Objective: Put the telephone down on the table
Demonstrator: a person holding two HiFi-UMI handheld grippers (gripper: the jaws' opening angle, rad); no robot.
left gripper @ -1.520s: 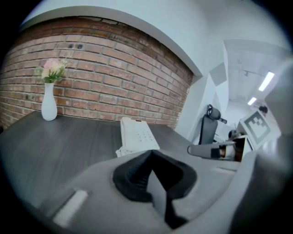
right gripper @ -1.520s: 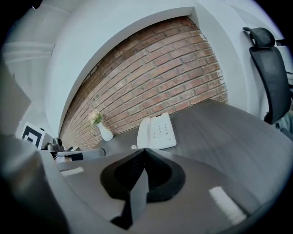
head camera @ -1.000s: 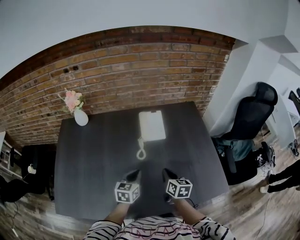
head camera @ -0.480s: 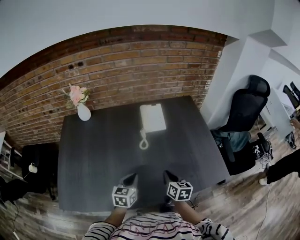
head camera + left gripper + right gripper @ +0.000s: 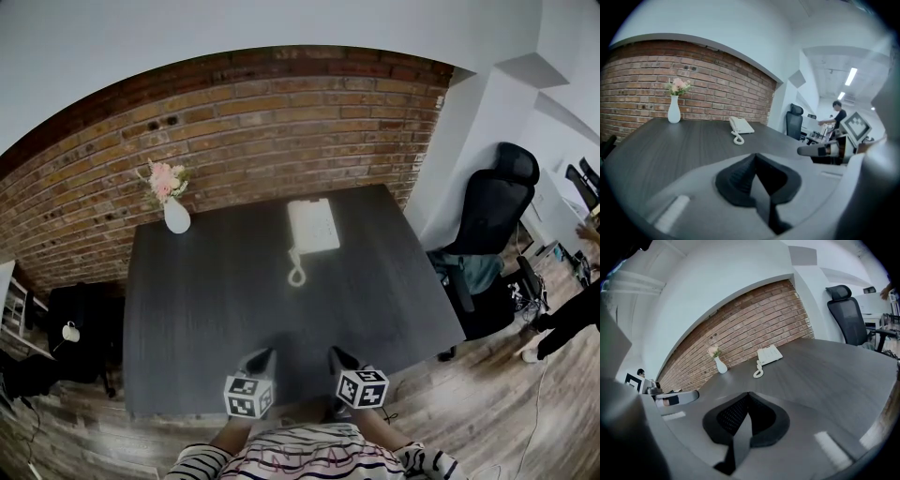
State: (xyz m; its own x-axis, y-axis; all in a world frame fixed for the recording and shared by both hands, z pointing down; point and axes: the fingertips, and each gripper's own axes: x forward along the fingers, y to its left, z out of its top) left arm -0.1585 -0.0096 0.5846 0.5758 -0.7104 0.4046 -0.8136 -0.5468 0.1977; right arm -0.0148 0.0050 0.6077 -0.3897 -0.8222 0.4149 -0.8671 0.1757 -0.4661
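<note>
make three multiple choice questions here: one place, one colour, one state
1. Where on the table is the telephone? A near edge; B far side, by the brick wall; C left edge.
2. What colour is the vase? A black; B red; C white.
3. The left gripper and right gripper are? A both shut, empty; B both wide open; C holding the handset.
Key: B, it sits close to that wall; C, white under pink flowers; A, both gripper views show jaws together with nothing between.
</note>
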